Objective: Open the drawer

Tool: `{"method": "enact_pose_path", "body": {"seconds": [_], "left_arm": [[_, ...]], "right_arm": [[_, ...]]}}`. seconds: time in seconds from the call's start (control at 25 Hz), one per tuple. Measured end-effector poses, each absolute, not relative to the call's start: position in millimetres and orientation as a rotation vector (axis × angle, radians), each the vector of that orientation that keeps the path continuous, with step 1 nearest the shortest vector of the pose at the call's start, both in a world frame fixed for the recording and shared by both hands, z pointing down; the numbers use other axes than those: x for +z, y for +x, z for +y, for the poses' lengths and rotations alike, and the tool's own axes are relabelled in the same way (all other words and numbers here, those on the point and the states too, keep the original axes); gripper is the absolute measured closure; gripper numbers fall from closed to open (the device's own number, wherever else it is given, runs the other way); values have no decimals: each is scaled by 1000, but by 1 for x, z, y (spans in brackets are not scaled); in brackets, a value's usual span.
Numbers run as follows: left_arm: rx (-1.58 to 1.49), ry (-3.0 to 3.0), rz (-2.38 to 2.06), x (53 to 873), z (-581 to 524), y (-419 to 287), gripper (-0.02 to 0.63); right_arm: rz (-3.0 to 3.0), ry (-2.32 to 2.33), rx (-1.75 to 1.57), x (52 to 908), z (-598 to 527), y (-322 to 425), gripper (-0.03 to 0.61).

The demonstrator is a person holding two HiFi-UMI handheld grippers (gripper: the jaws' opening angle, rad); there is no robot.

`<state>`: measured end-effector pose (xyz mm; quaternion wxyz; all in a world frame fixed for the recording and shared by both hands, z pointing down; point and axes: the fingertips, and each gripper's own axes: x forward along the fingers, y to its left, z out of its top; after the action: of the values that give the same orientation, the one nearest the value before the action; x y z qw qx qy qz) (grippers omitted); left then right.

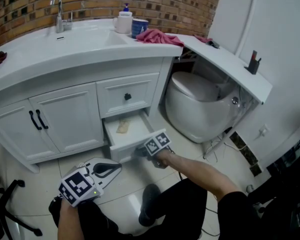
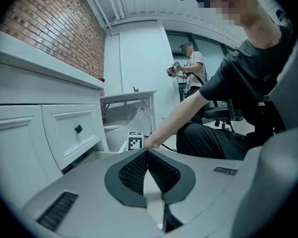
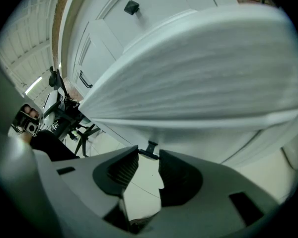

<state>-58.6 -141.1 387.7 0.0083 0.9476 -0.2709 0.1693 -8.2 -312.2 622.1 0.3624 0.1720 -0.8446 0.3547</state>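
The white vanity's lower drawer (image 1: 111,134) stands pulled out, with a beige item (image 1: 122,126) lying inside. My right gripper (image 1: 141,152) is at the drawer's front panel (image 3: 198,68), and its fingertips are shut on the small black knob (image 3: 150,150) from both sides. The upper drawer (image 1: 127,95) above stays closed, its black knob (image 3: 132,7) untouched. My left gripper (image 1: 116,167) hangs low over the floor, left of the open drawer. In the left gripper view its pads (image 2: 139,170) meet at the tips, shut on nothing.
A white toilet (image 1: 200,104) sits right of the vanity under a long white shelf (image 1: 230,66). Two cabinet doors (image 1: 45,121) with black handles are at the left. Cups and a red cloth (image 1: 157,36) rest on the counter. A chair base (image 1: 10,204) stands at the lower left. A person (image 2: 191,73) stands far behind.
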Motion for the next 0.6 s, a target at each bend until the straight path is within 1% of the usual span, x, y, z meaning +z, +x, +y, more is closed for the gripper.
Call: {"method": "enact_pose_path", "body": {"seconds": [0.6], "left_arm": [[555,2999,-768,388,-131,-50,611]], "right_arm": [[-2143,351,894,622,-285,5,440]]}}
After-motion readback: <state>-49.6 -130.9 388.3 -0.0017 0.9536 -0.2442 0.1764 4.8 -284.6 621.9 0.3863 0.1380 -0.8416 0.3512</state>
